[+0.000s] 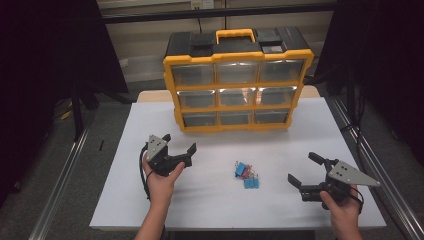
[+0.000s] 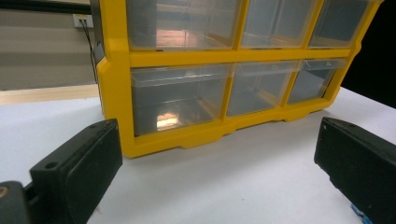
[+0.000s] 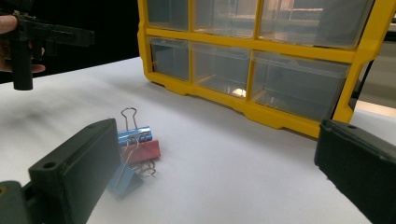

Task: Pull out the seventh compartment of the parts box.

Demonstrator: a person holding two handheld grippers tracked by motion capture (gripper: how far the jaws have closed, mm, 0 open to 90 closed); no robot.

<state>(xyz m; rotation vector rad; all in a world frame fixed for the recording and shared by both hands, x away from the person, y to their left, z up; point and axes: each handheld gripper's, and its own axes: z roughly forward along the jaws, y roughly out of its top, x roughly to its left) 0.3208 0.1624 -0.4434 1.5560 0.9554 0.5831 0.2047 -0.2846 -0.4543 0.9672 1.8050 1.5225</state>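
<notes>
High view puts my left gripper (image 1: 179, 150) and my right gripper (image 1: 303, 171) low over the white bench (image 1: 210, 200), both with jaws spread wide and holding nothing, so I judge the work barely begun. Between them lies the small heap of binder clips (image 1: 247, 175), blue and red, untouched and nearer my right jaws, which point at it in the right gripper view (image 3: 133, 154). Every drawer of the yellow organizer (image 1: 238, 80) behind looks shut, so picking up and stowing are all left.
</notes>
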